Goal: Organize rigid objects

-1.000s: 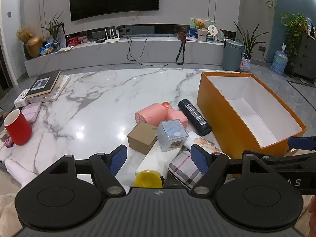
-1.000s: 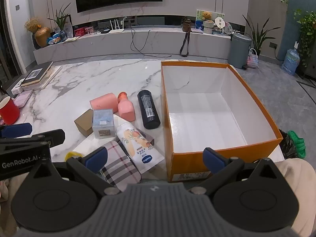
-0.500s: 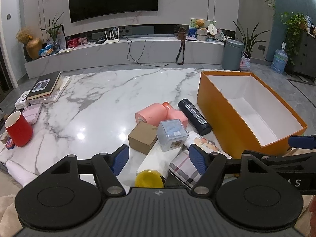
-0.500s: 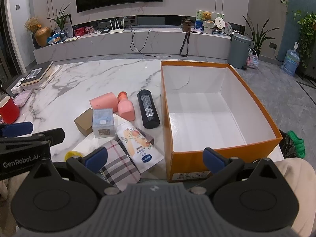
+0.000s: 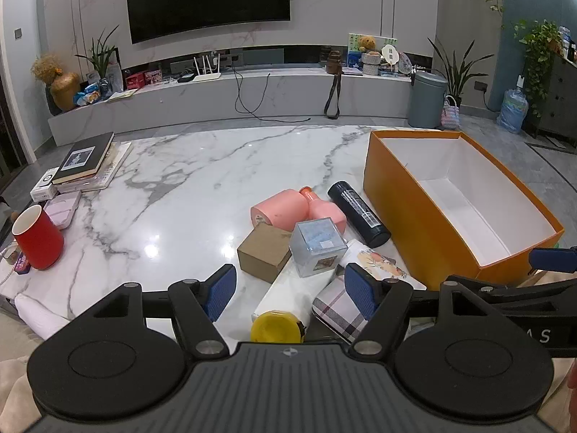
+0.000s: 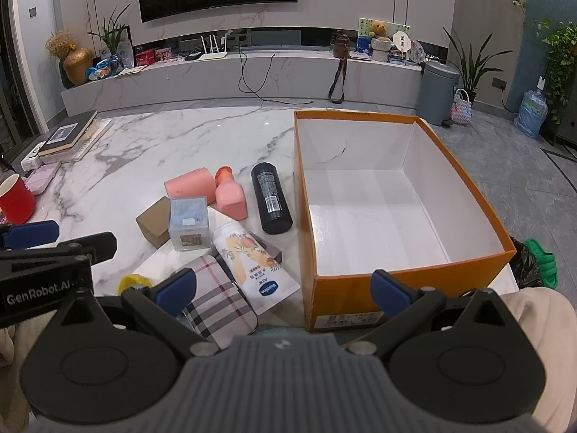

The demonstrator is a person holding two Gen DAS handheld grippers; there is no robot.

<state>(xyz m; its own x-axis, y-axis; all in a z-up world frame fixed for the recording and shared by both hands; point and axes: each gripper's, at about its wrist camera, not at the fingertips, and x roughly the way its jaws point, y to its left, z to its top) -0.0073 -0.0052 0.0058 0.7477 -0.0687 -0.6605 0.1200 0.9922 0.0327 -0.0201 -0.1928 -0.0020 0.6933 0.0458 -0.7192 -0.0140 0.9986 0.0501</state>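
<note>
Both claws gape, holding nothing. The left claw (image 5: 288, 287) hangs just over the yellow-capped tube (image 5: 288, 296), whose long axis points away; the box (image 5: 414, 213) sits right.

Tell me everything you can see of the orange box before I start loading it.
The orange box is a rectangular, cardboard-looking carton, orange outside, white inside, open-topped and empty. It stands upright on the marble table, right of the clutter, apart from the black bottle. A small label sits on its near wall.
</note>
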